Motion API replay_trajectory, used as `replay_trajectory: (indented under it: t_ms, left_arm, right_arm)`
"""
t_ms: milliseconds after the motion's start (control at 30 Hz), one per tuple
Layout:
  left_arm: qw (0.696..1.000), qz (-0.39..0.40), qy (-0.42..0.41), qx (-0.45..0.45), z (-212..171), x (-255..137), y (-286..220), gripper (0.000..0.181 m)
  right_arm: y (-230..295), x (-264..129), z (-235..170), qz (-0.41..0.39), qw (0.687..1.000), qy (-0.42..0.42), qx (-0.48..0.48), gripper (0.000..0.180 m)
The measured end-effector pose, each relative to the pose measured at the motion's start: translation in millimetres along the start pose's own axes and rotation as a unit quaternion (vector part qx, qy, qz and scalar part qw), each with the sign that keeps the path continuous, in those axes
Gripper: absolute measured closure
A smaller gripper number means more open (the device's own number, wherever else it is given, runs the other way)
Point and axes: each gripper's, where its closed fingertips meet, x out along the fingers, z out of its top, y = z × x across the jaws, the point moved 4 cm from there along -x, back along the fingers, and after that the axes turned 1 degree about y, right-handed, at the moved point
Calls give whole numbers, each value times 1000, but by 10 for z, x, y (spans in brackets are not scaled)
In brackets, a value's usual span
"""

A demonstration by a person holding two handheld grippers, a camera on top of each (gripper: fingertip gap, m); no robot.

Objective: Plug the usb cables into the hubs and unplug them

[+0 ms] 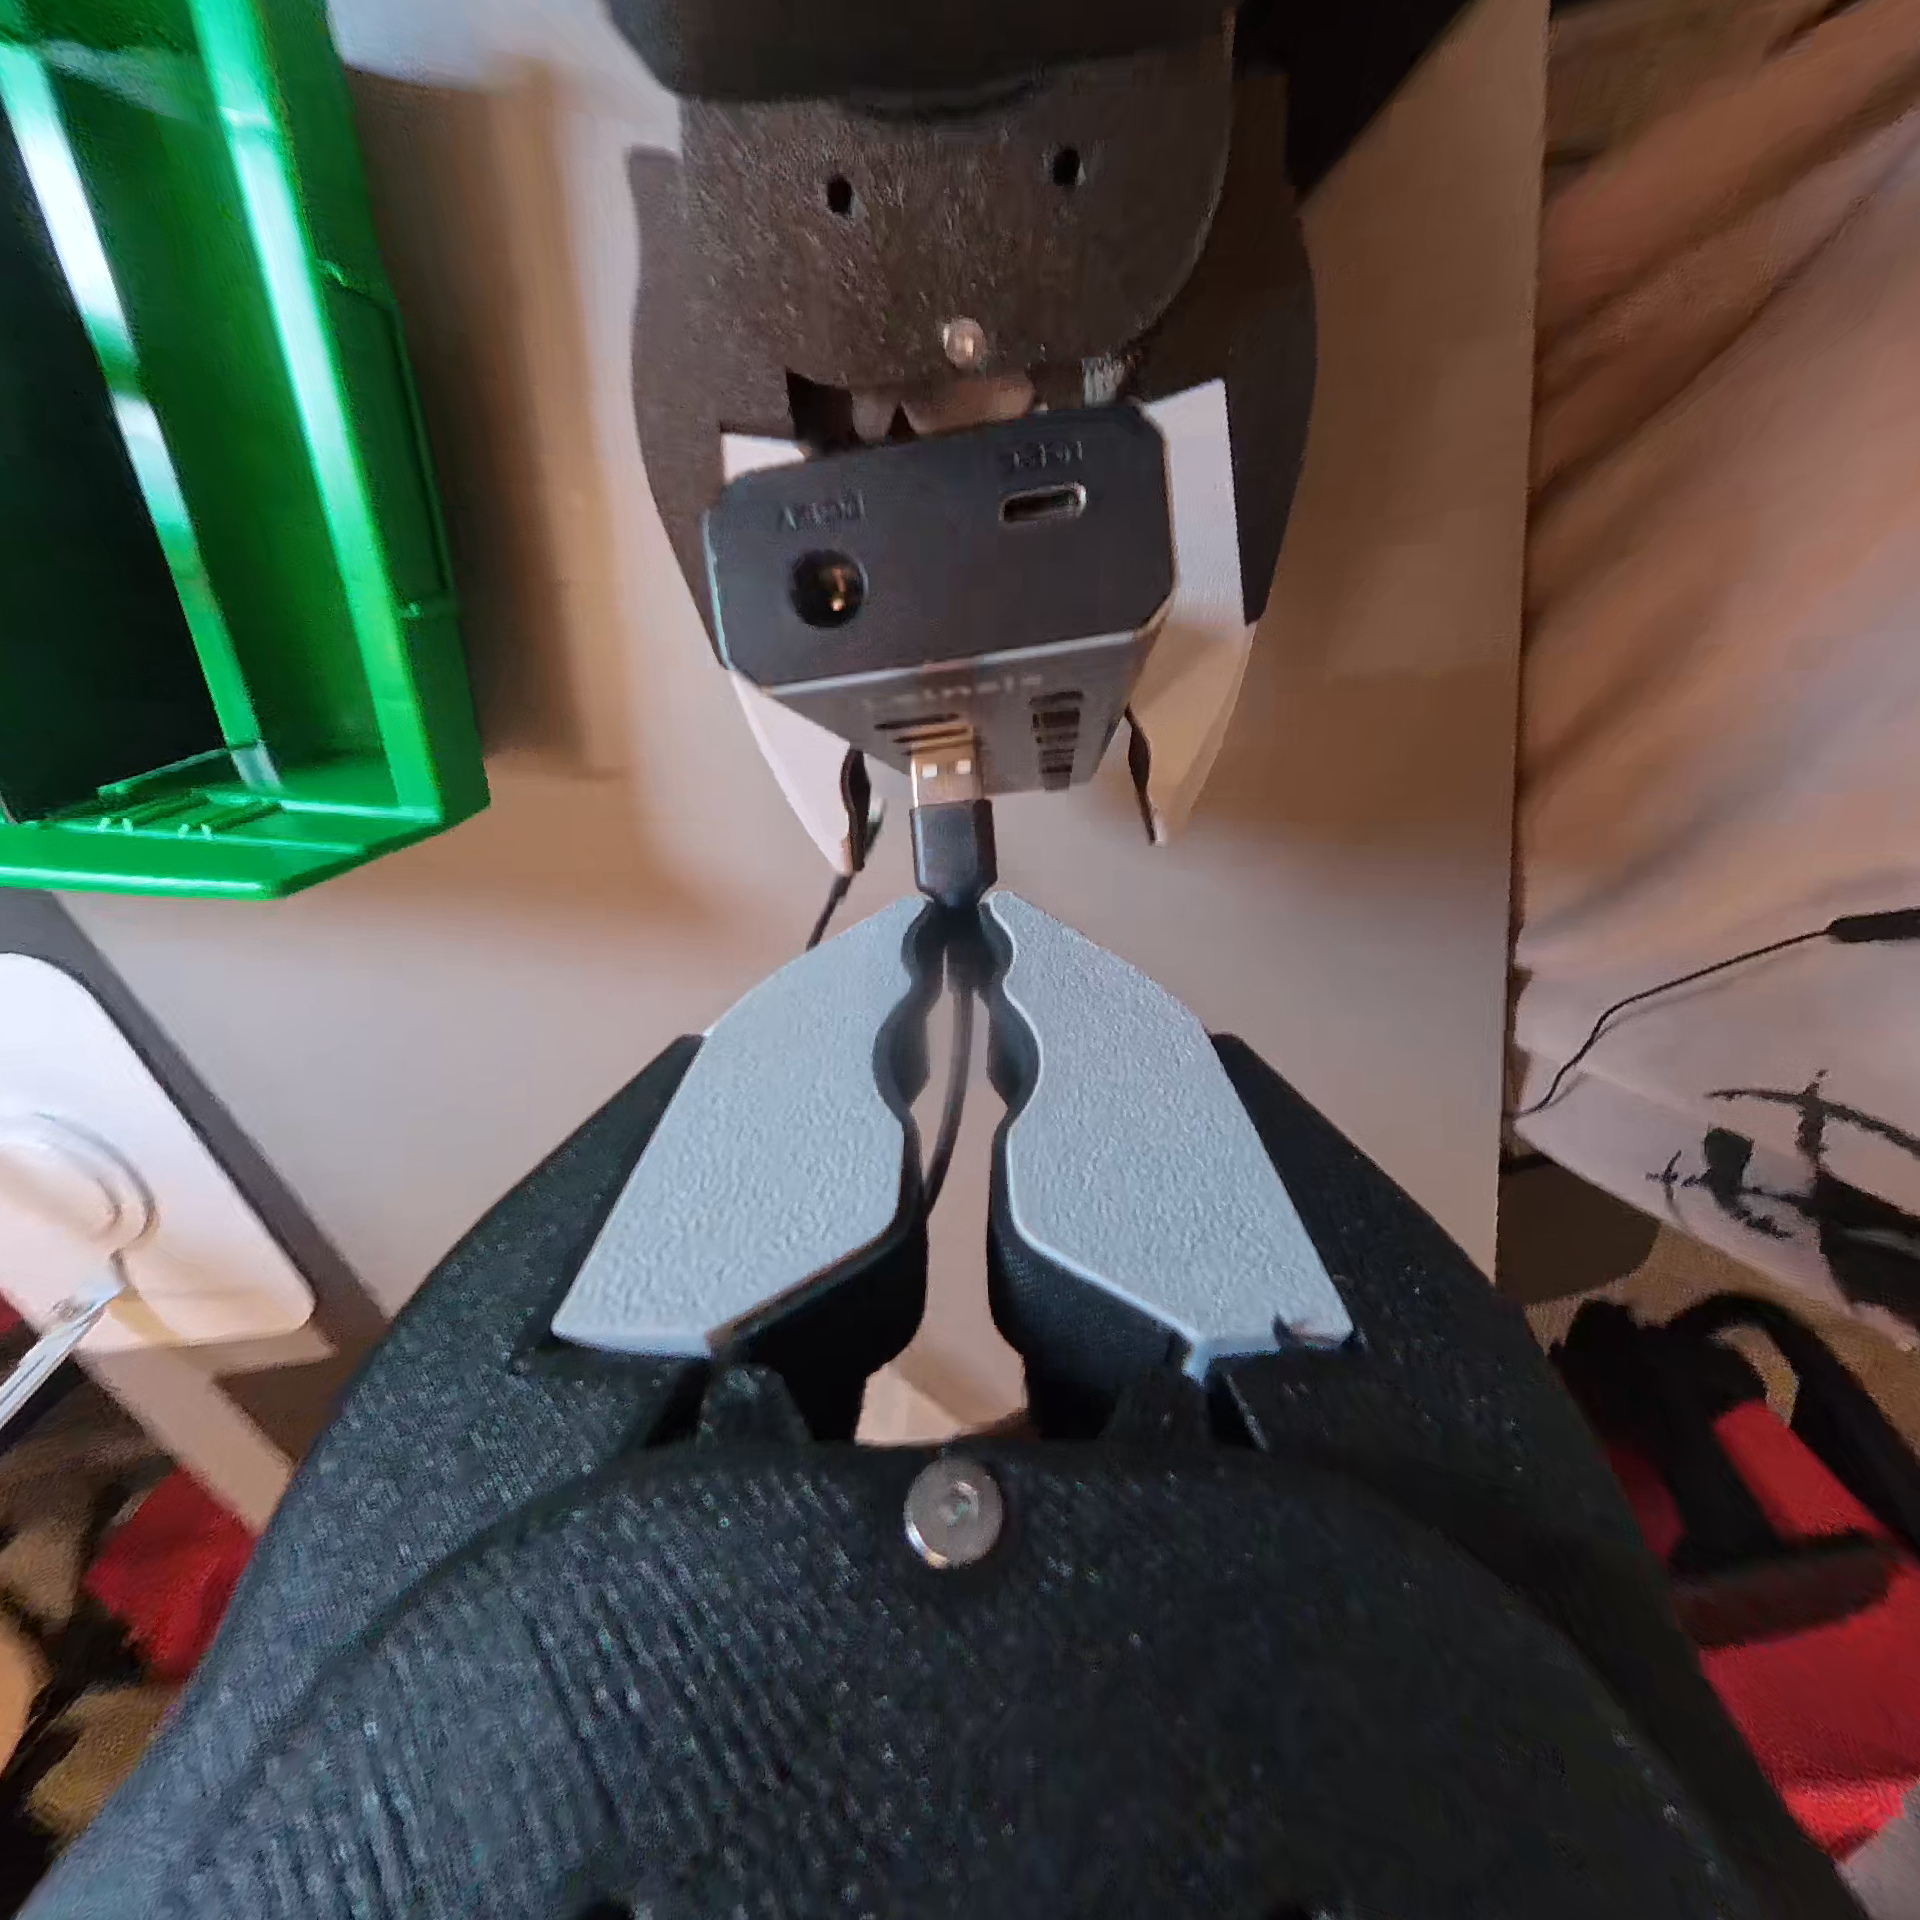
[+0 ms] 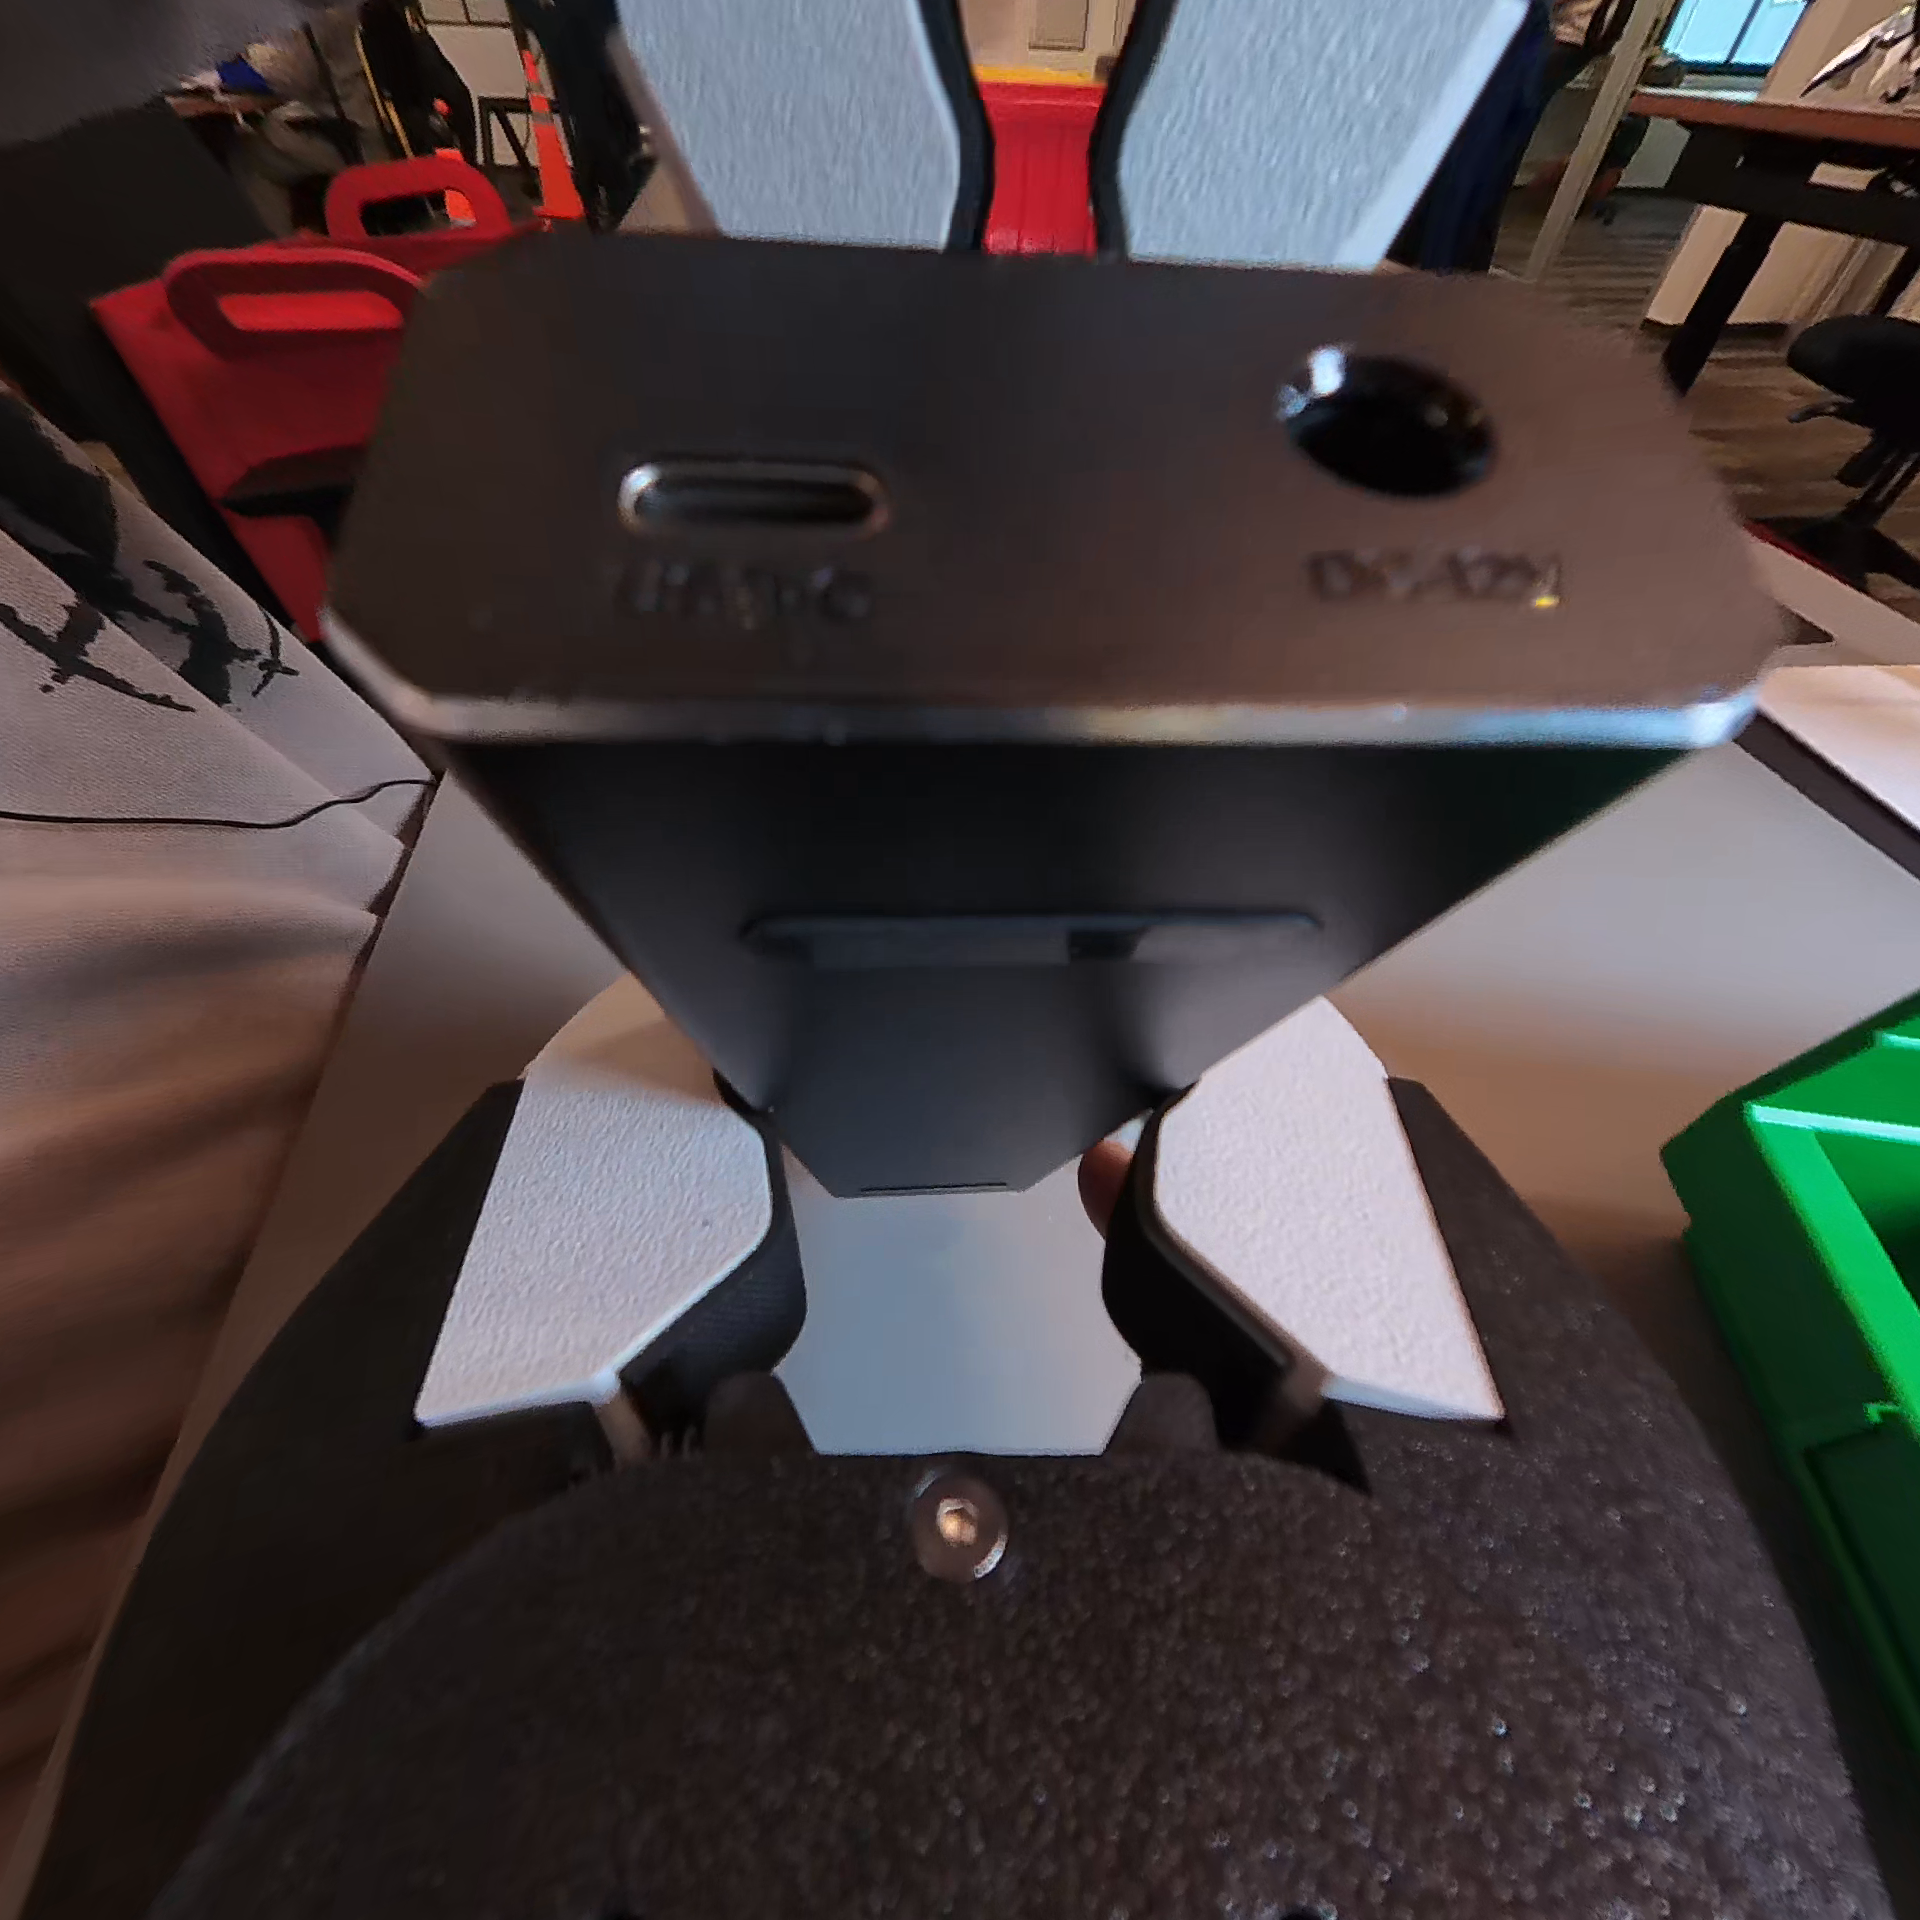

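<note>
In the left wrist view my left gripper [image 1: 951, 914] has grey fingers and is shut on the black USB cable plug [image 1: 951, 842]. The cable [image 1: 951, 1081] runs back between the fingers. The plug's metal tip [image 1: 945, 774] sits at a port on the side of the dark grey hub [image 1: 940, 561]; how deep it goes I cannot tell. My right gripper [image 1: 1003, 821] faces me and is shut on the hub above the white table [image 1: 1299, 987]. In the right wrist view the hub [image 2: 1039, 499] fills the middle between my right gripper's white fingers [image 2: 613, 1226]. The left gripper's fingers [image 2: 800, 114] show beyond it.
A green plastic bin [image 1: 260, 520] stands on the table left of the hub and also shows in the right wrist view [image 2: 1818, 1299]. A white device [image 1: 125, 1195] lies at the left edge. Light fabric with a thin black cord [image 1: 1714, 623] borders the table. Red bags [image 2: 270, 353] stand beyond.
</note>
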Motion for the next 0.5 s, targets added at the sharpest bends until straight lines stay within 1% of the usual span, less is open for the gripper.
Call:
replay_trajectory:
  t_ms: [67,200,300,367,500]
  left_arm:
    - [999,-6,-39,-12,45,-53,6,175]
    - [999,-1,-39,2,20,1,-20,175]
    - [997,-1,-75,-12,6,29,-18,175]
    - [994,0,-111,-18,16,-5,-32,175]
    - [991,11,-132,-18,3,48,-44,175]
  right_arm:
    - [-11,-9,-7,0,1000,3,4,108]
    - [21,36,-50,11,1000,-1,6,108]
    - [36,-13,37,30,998,-46,32,108]
    - [23,-20,40,17,999,-40,16,108]
    - [36,-3,16,22,999,-33,19,108]
